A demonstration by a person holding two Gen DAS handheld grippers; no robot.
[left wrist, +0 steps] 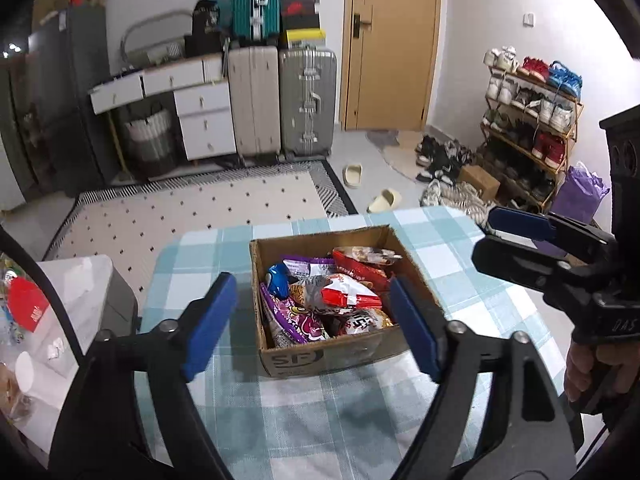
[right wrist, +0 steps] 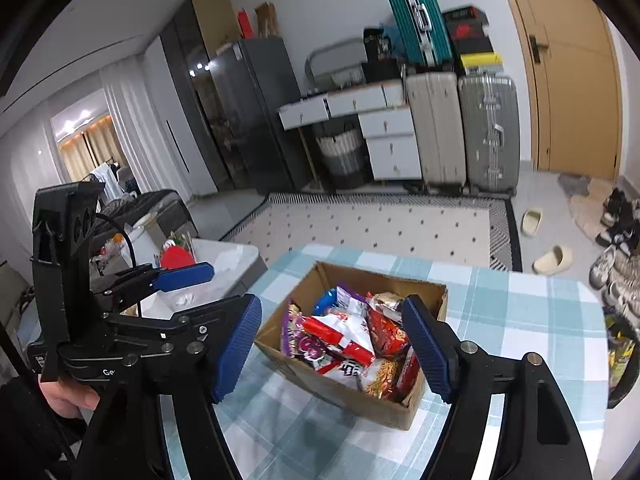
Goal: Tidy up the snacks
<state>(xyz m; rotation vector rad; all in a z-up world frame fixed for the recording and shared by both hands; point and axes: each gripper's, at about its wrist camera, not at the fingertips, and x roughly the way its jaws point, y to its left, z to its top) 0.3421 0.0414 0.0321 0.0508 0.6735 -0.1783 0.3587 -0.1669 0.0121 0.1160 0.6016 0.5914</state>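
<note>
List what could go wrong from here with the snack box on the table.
1. The cardboard box is heaped; the top red-and-white packet could slide out if nudged.
2. The left tongs and right tongs both hang open near the box, close together, and might collide.
3. The checked tablecloth may drag if the box is pushed.

The left wrist view looks forward and downward between its own fingers point(left wrist: 212, 322) from close above the near edge of the checked worktop point(left wrist: 360, 420), facing the cardboard box point(left wrist: 332, 354) and the far wall; the right wrist view does likewise from further right, angled leftward, seeing the box point(right wrist: 360, 398) cornerwise. Both share the box, worktop point(right wrist: 520, 320), suitcases point(left wrist: 306, 100) and door point(right wrist: 576, 80); each catches the other device at its edge.
</note>
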